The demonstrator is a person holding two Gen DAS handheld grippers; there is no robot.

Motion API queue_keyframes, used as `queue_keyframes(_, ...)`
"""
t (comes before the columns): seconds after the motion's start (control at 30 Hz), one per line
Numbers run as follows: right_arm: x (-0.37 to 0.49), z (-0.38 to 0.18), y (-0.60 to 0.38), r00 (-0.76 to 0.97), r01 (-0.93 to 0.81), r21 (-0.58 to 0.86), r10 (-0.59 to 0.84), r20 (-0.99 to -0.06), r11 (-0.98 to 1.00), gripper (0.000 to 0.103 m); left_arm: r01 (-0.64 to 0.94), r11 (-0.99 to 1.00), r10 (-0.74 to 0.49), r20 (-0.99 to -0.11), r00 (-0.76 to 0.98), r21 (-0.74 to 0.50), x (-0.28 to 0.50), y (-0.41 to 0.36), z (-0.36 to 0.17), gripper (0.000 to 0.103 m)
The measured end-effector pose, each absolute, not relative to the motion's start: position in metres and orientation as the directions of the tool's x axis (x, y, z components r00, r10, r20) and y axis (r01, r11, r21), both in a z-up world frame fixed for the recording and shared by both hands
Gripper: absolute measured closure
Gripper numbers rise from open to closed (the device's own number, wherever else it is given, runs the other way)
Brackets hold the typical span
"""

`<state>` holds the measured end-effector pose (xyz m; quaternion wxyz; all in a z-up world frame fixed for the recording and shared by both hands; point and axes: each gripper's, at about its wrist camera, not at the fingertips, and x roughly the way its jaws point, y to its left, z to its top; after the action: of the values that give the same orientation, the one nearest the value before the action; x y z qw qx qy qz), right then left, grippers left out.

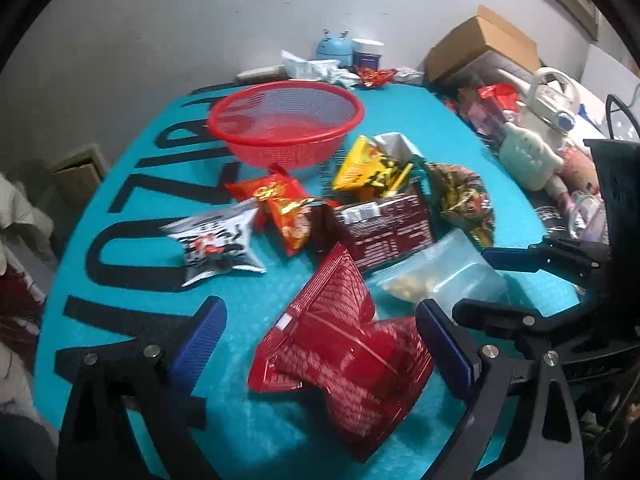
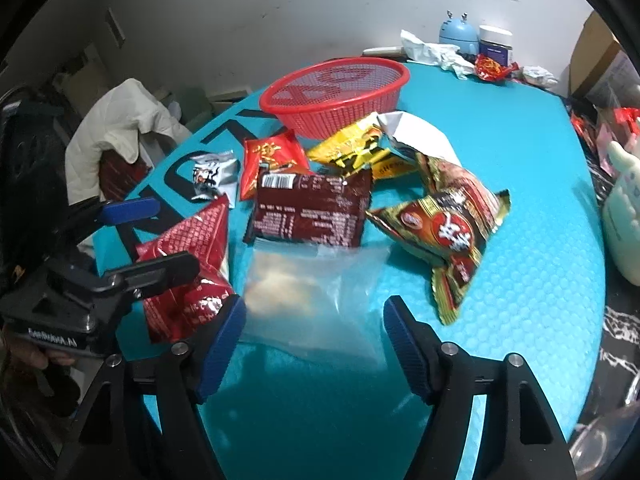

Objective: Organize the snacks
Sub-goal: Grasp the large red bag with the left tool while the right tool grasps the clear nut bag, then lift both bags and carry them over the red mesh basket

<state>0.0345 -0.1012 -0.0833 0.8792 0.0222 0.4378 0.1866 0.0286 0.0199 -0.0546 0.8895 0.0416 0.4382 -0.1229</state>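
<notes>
Several snack packets lie on a teal mat [image 1: 420, 120] in front of an empty red mesh basket [image 1: 286, 120] [image 2: 340, 92]. My left gripper [image 1: 320, 328] is open, its fingers either side of a red foil packet [image 1: 340, 344] [image 2: 188, 264]. My right gripper [image 2: 314, 320] is open around a clear bag of pale snacks [image 2: 308, 292] [image 1: 440, 276]. Behind lie a dark maroon packet [image 2: 312, 208], a brown-gold packet [image 2: 448, 232], a yellow packet [image 2: 352, 148], an orange-red packet [image 2: 272, 156] and a small black-white packet [image 2: 210, 174].
At the mat's far edge stand a blue gadget [image 2: 458, 34], a dark jar [image 2: 496, 44] and crumpled wrappers [image 2: 436, 54]. A cardboard box [image 1: 480, 44], a white kettle [image 1: 552, 92] and soft toys crowd the right side. A chair with white cloth [image 2: 116, 136] is left.
</notes>
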Motion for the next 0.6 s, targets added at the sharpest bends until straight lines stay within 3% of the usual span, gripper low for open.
queue_keyframes(0.1,0.041,-0.082,-0.099,0.546,-0.304,0.198,0.341,-0.765,0.932,0.025,0.212,0.974,-0.189,-0.795,0.576,-0.078,0.028,0.031,-0.055,0.007)
queue_keyframes(0.4,0.057,-0.091,-0.083,0.511,-0.297,0.154,0.293,-0.808,0.943,0.025,0.103,0.975,-0.220,-0.828,0.515,-0.195,0.020,0.058,-0.063,0.007)
queue_keyframes(0.43,0.057,-0.094,-0.080,0.499,-0.305,0.143,0.286,-0.818,0.942,0.027,0.098,0.972,-0.234,-0.829,0.507,-0.214,0.020,0.058,-0.064,0.007)
queue_keyframes(0.5,0.055,-0.100,-0.076,0.490,-0.313,0.104,0.255,-0.834,0.944,0.049,0.099,0.964,-0.262,-0.829,0.494,-0.246,0.021,0.056,-0.066,0.007)
queue_keyframes(0.6,0.047,-0.100,-0.076,0.506,-0.327,0.073,0.240,-0.828,0.942,0.060,0.112,0.958,-0.285,-0.829,0.481,-0.264,0.023,0.048,-0.068,0.007)
